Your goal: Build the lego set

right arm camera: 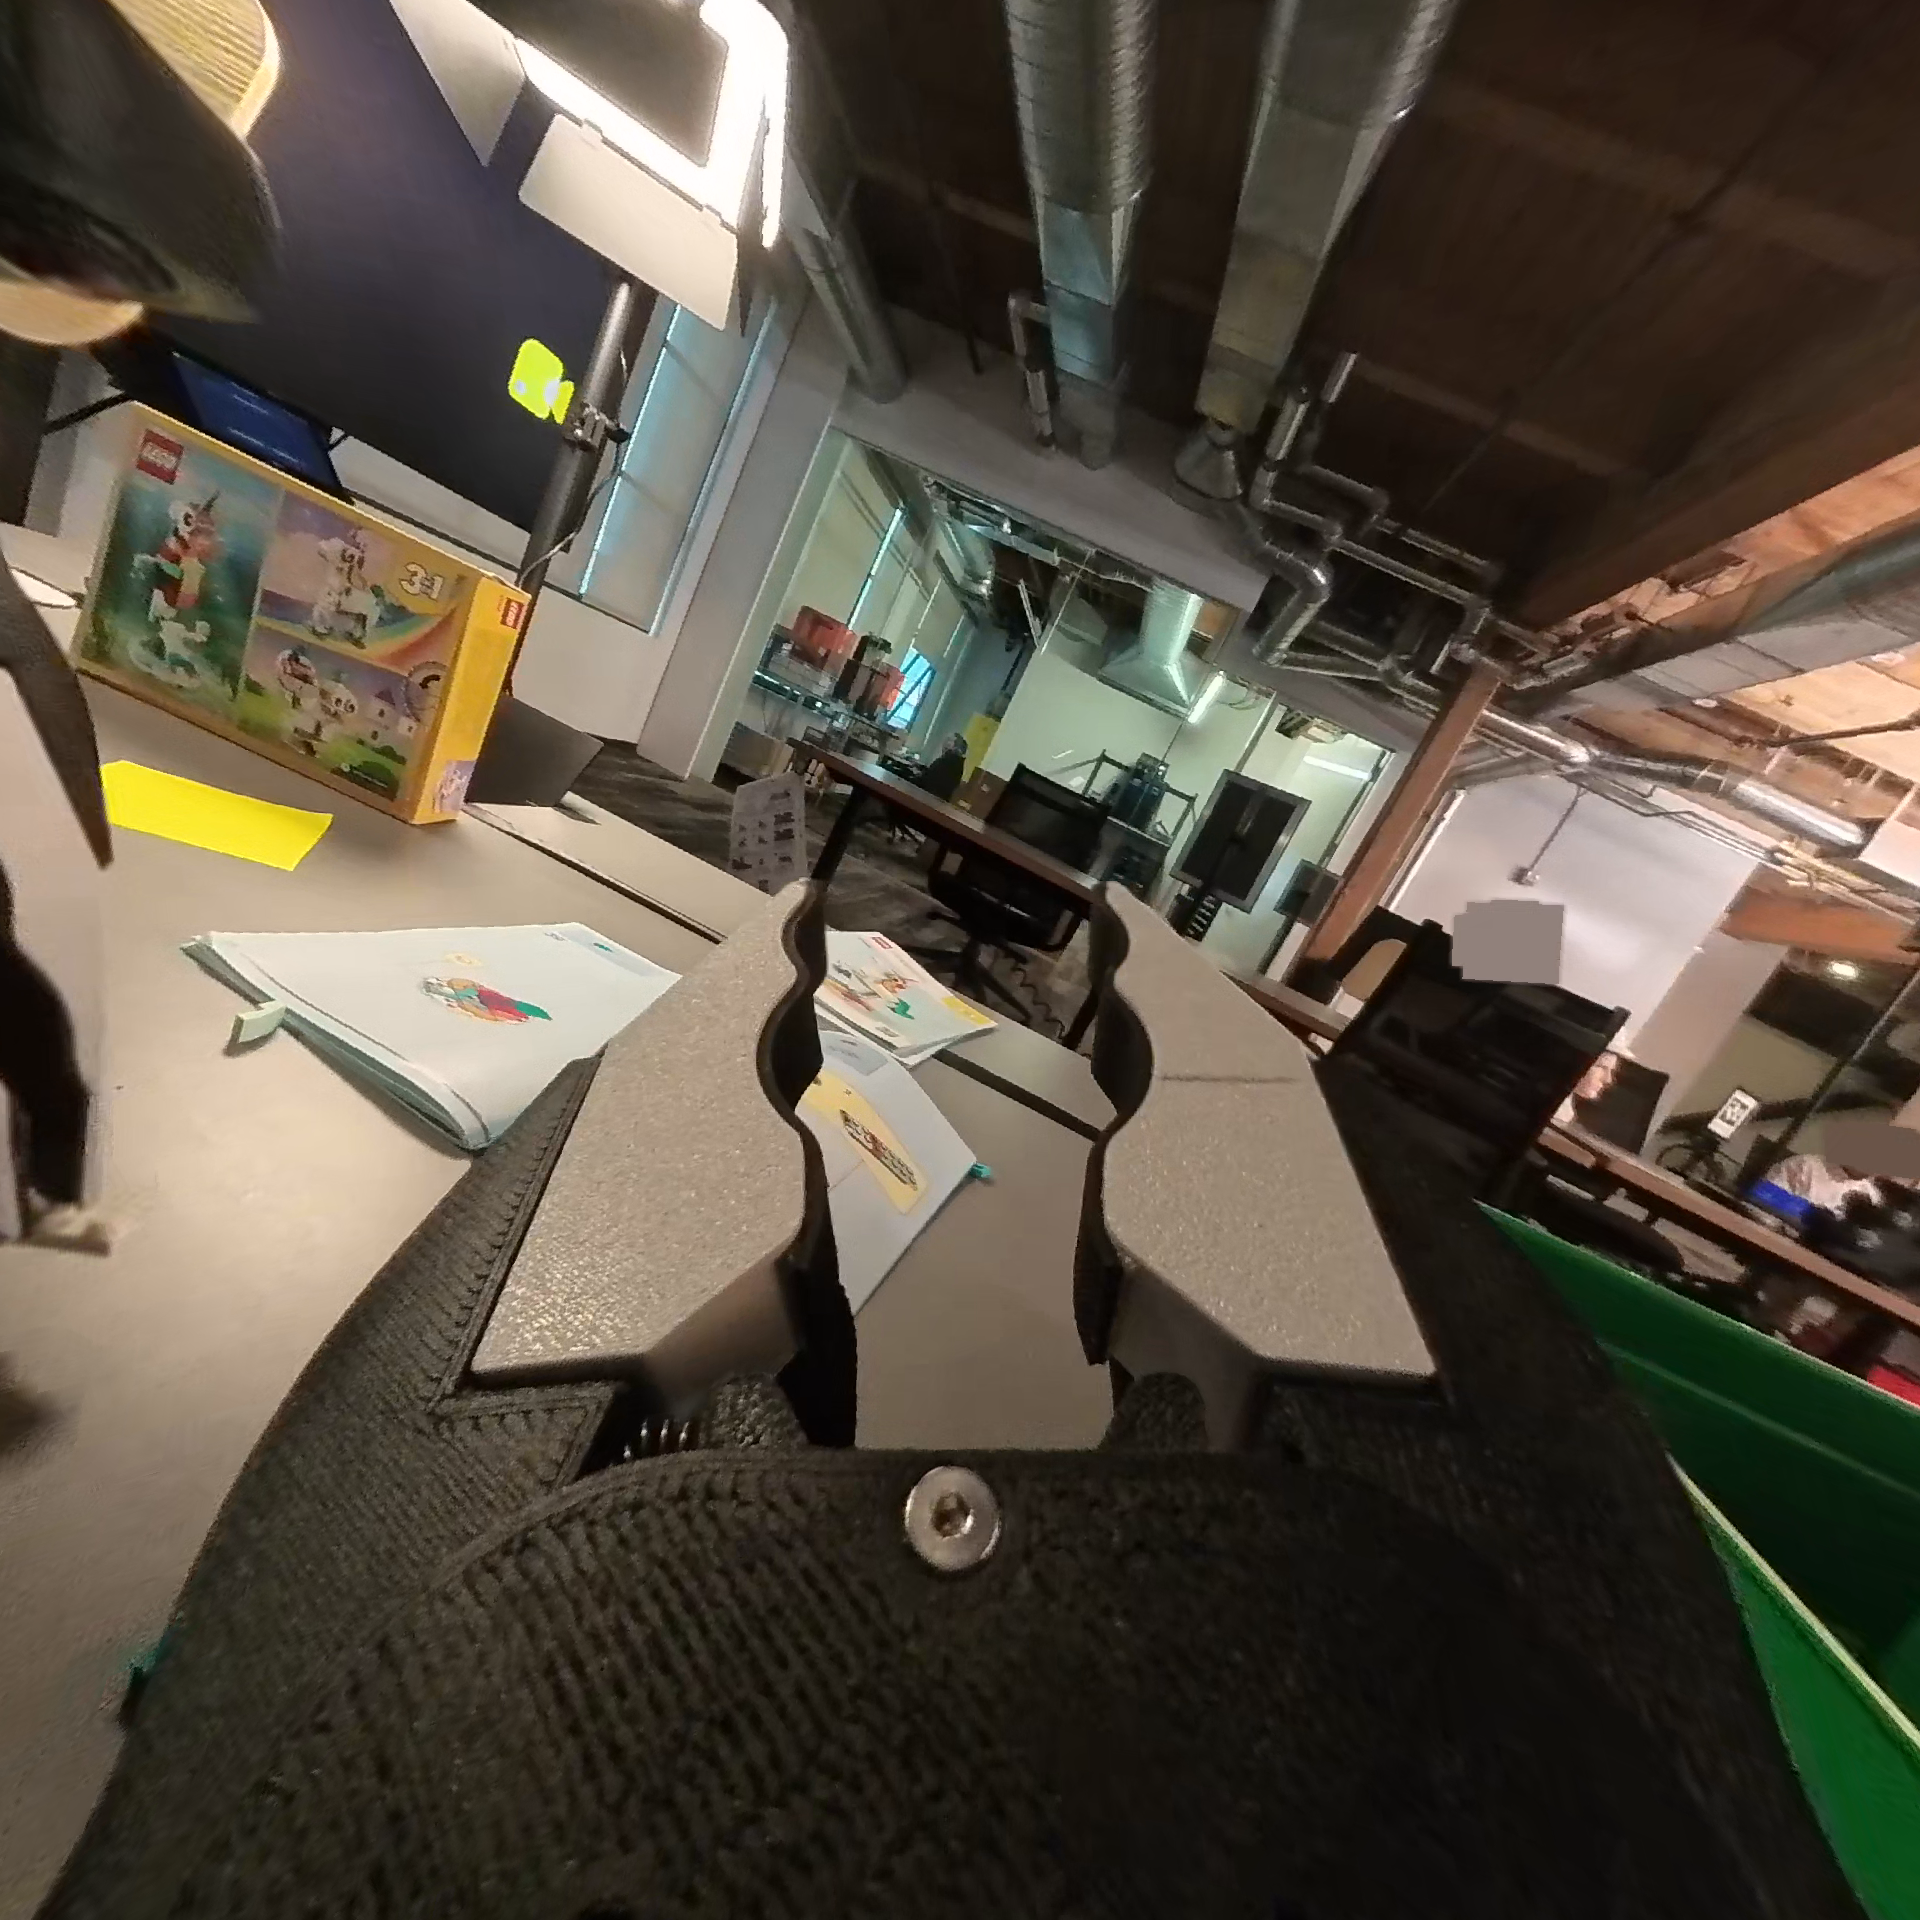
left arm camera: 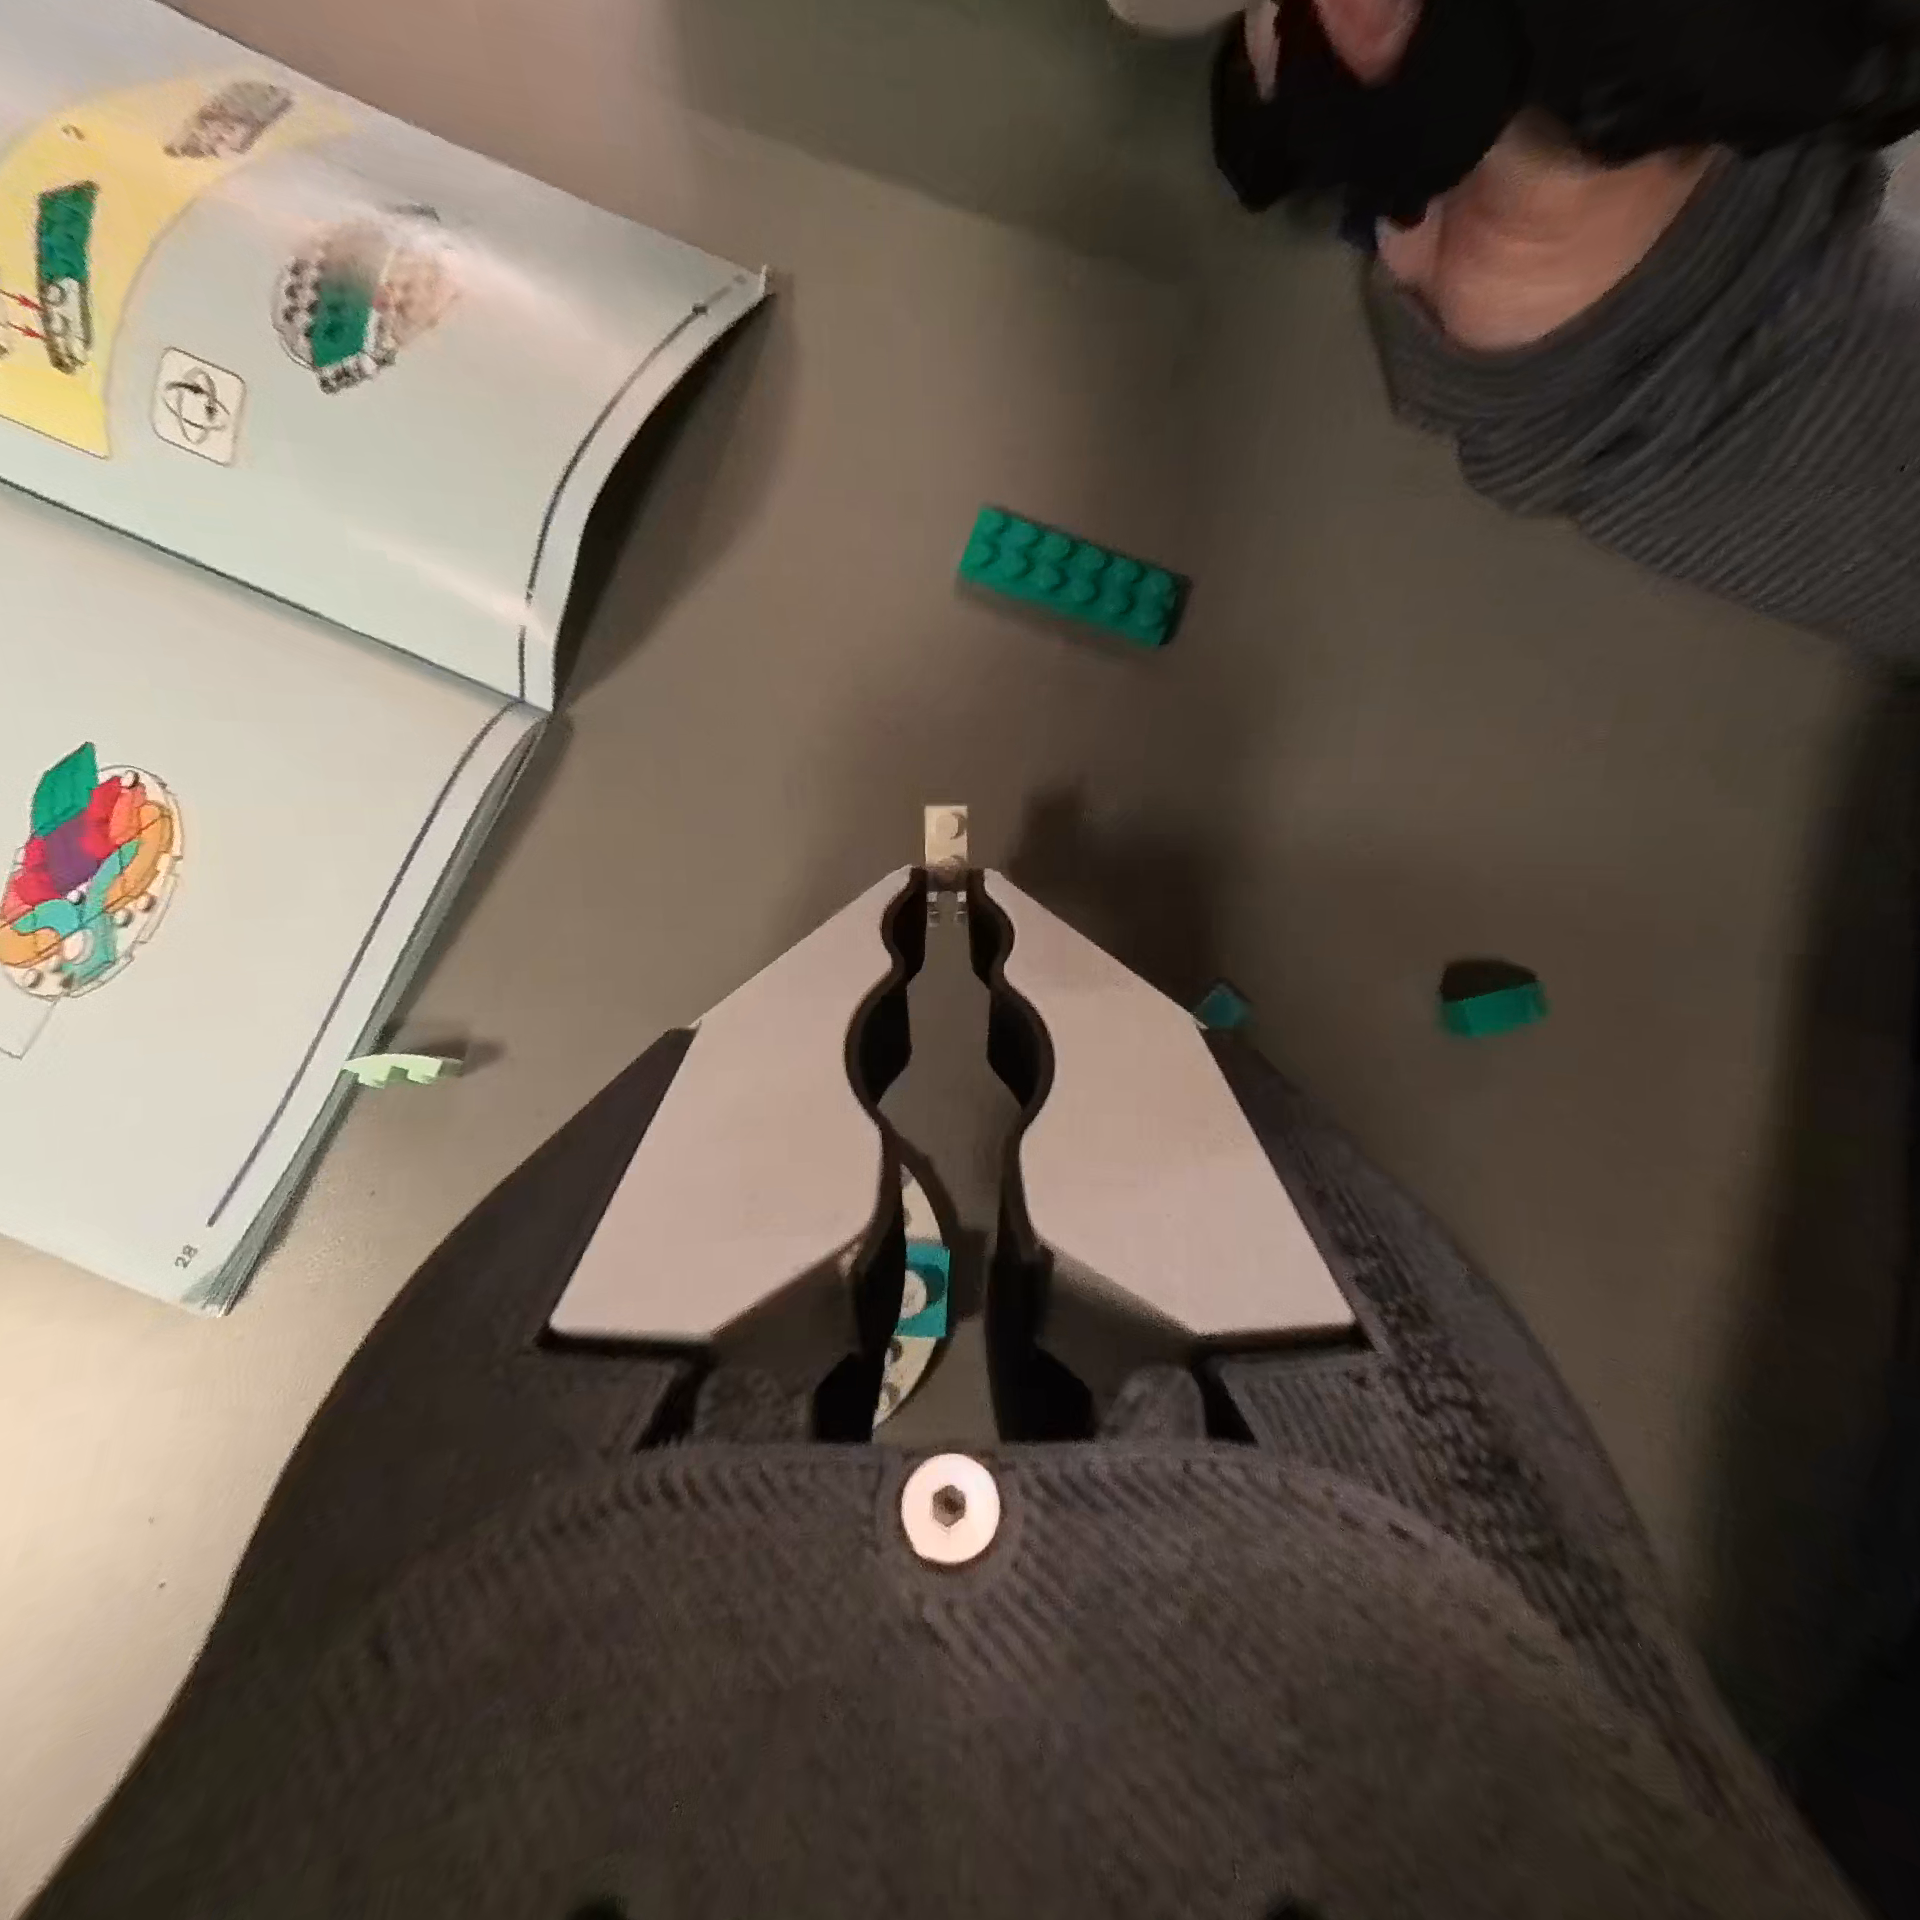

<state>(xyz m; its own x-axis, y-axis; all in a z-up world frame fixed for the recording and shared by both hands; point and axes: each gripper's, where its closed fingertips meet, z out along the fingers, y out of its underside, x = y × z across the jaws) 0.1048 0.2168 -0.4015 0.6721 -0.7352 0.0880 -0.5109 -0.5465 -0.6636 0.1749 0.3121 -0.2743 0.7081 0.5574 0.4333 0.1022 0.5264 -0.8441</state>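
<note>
On the bench point(left arm camera: 1351, 831), from left to right in the left wrist view: the open booklet point(left arm camera: 312, 623), a pale green piece point(left arm camera: 400, 1068) at its edge, the left tool point(left arm camera: 945, 883), a long green plate point(left arm camera: 1075, 575) beyond it, and a small green slope point(left arm camera: 1491, 1000) at right.

The left tool is closed almost fully on a small white piece point(left arm camera: 945, 836), pinched at the very tips; most of the piece projects beyond them. Below the jaws, a round plate point(left arm camera: 914, 1299) with a teal part shows through the gap.

The right tool point(right arm camera: 951, 914) stands wide open, holds nothing, and points up and away across the room, clear of the parts.

Judgement: the step in hand is carrying the white piece to the build.

- Keep squeeze pressure constant; the tip grip is shallow and the piece may pivot.
- Check orientation against the booklet before lowering.
- Bring the right tool down to brace the round plate before pressing.
</note>
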